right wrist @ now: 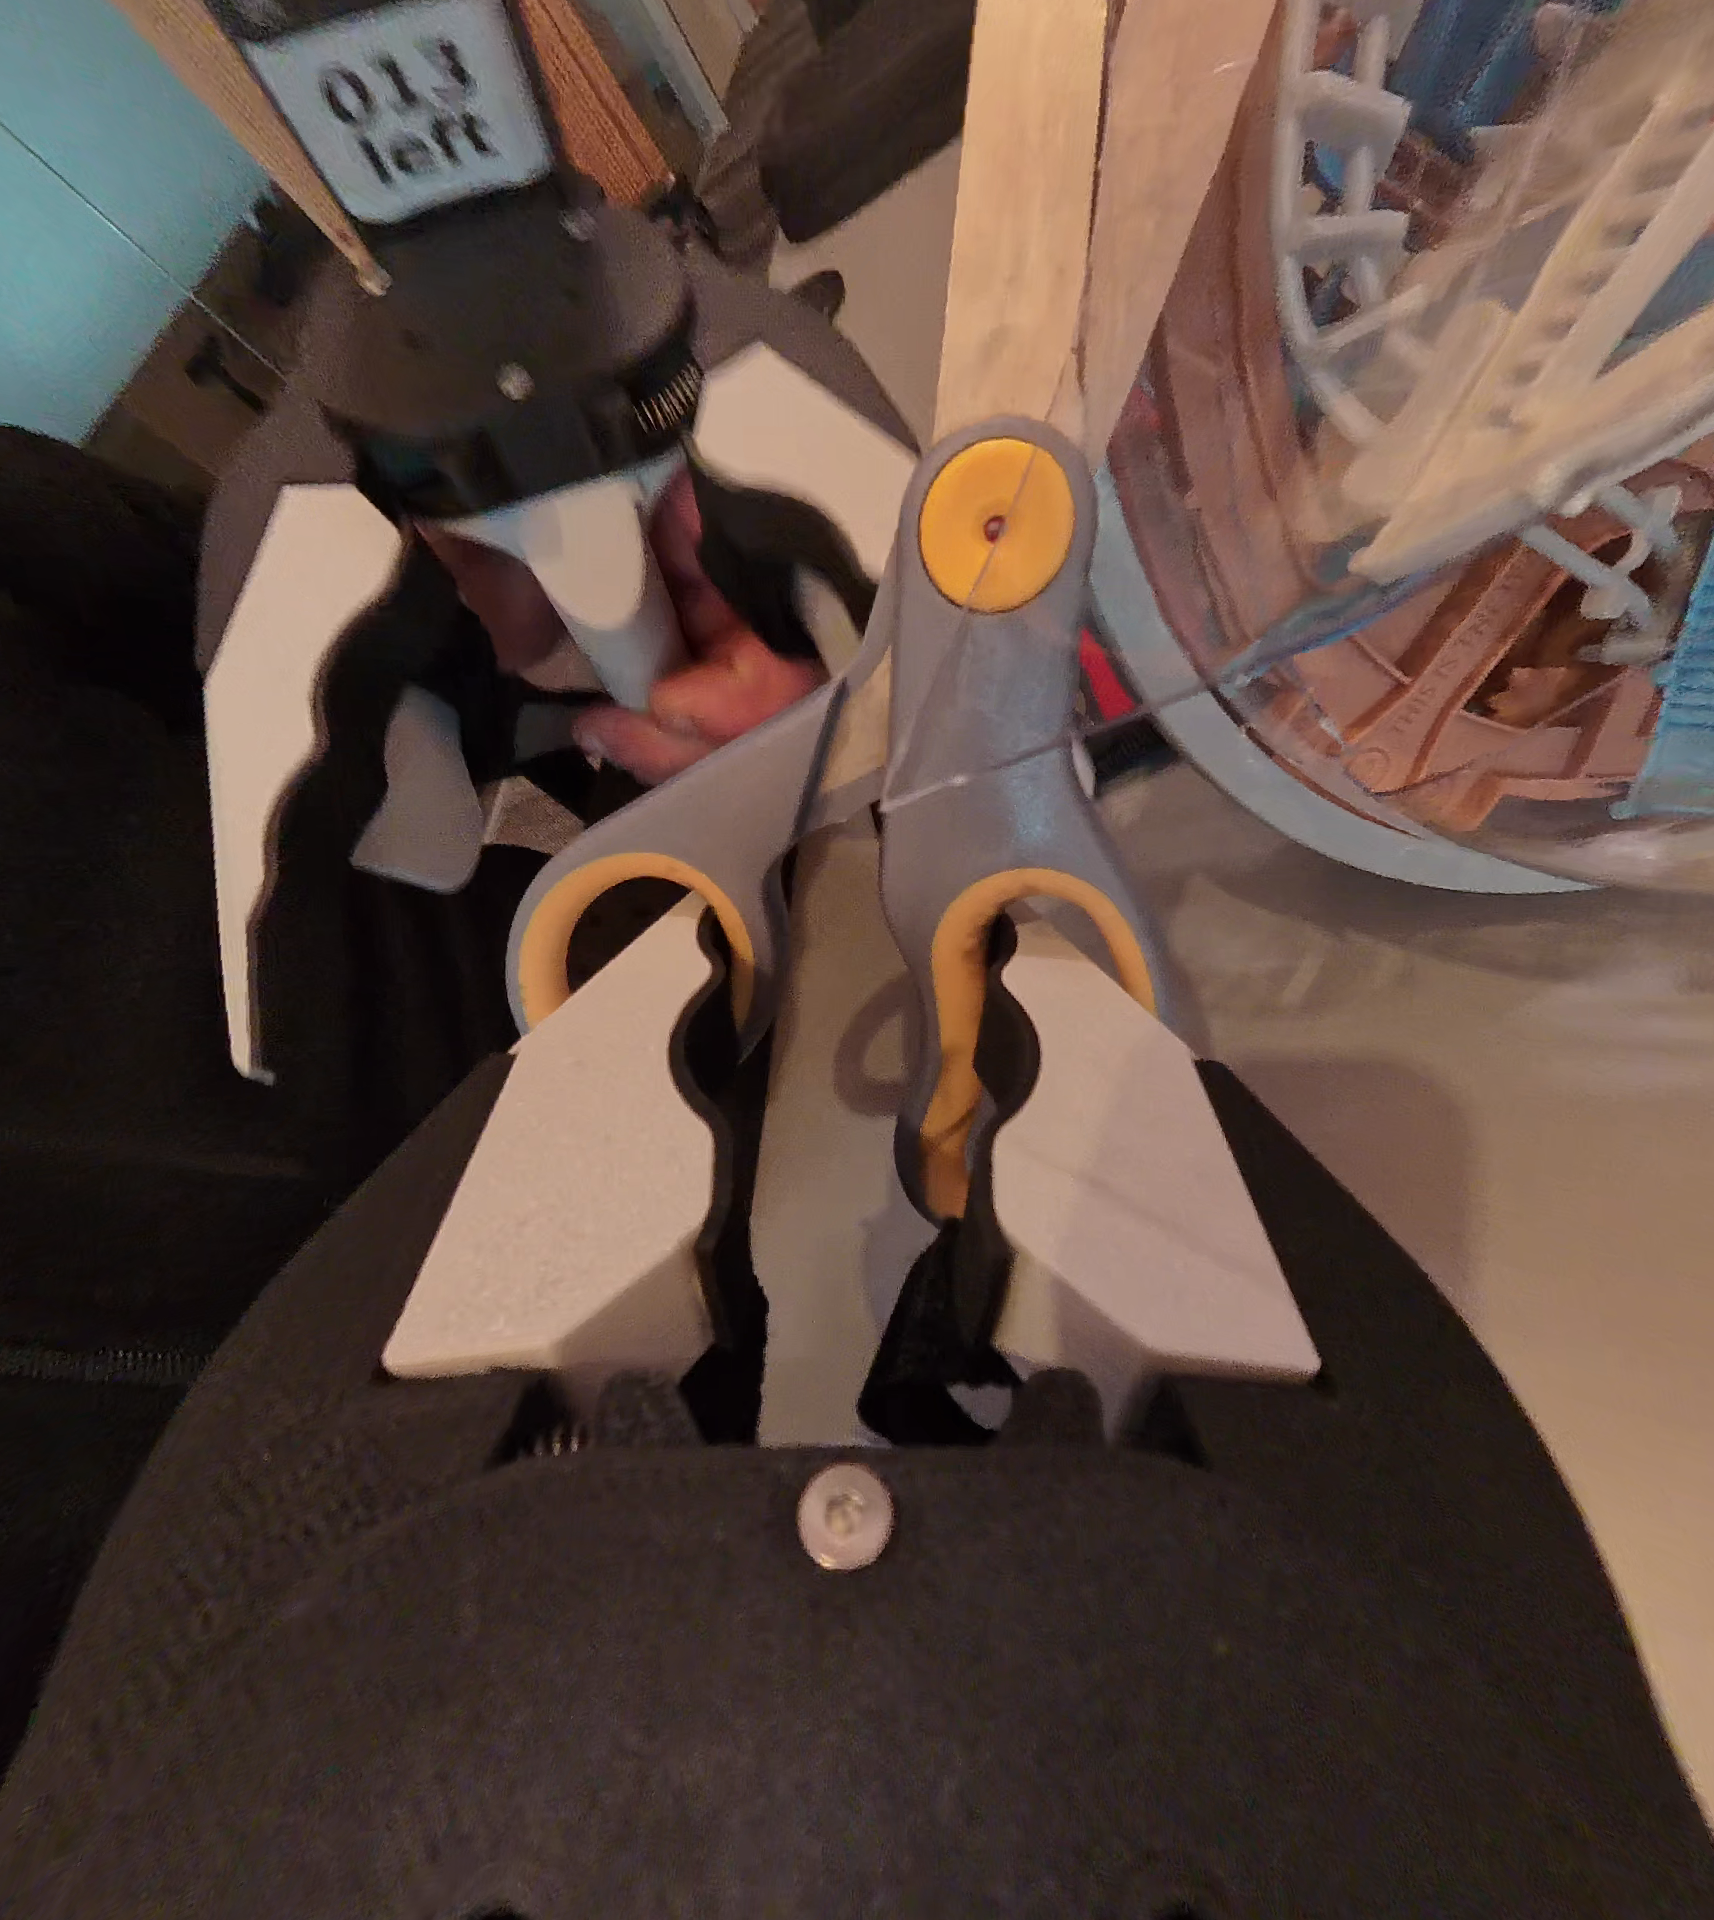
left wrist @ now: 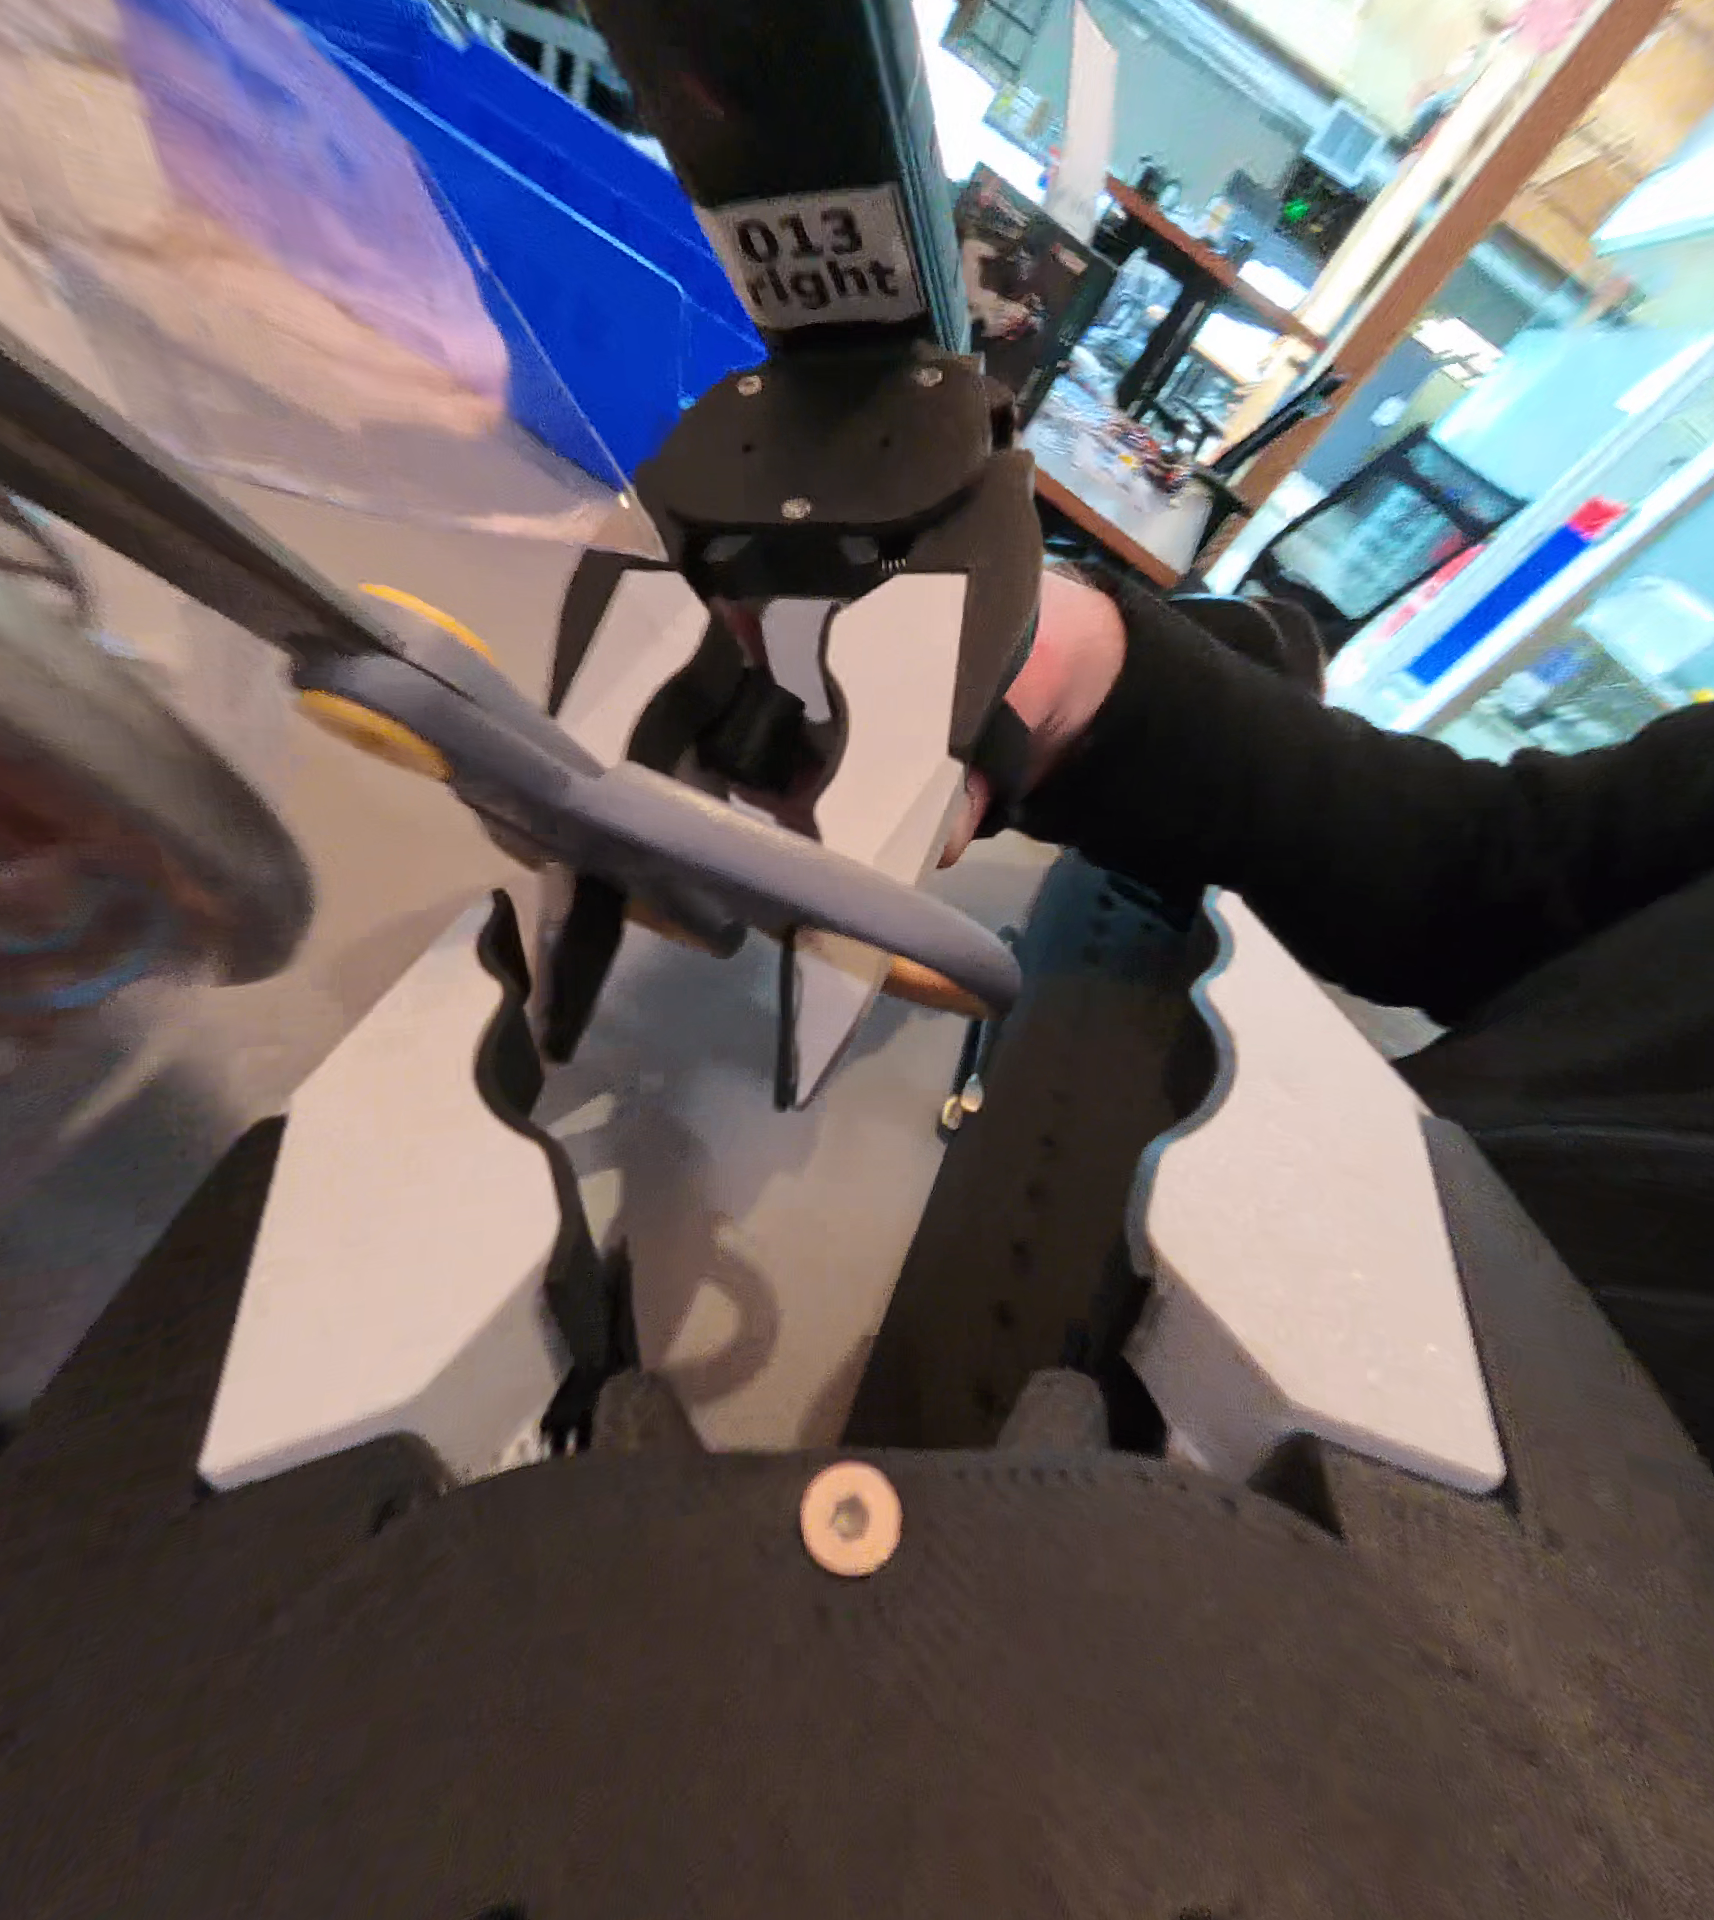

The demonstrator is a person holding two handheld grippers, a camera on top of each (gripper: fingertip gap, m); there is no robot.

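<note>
Grey scissors with yellow loop linings (right wrist: 988, 727) hang from my right gripper (right wrist: 853, 945). Its two white fingers (right wrist: 604, 1143) pass through the handle loops and stand apart, so the handles are spread. The blades point at a clear plastic blister pack (right wrist: 1455, 520) holding brown, white and blue plastic parts; the pack's clear edge lies across the scissors' pivot. In the left wrist view the scissors (left wrist: 624, 800) cross in front of my left gripper (left wrist: 853, 914), which is open and empty. The right gripper (left wrist: 676, 1070) faces it, and the clear plastic (left wrist: 261, 260) reaches in from the left.
A blue bin (left wrist: 562, 239) stands behind the pack on the pale table (right wrist: 1455, 1143). A hand with a black sleeve (left wrist: 1352, 810) holds the right gripper. The left gripper's white finger (right wrist: 250, 727) shows opposite. Desks and chairs (left wrist: 1196, 343) lie farther back. One gripper's finger ends stand about 4 cm off the other's.
</note>
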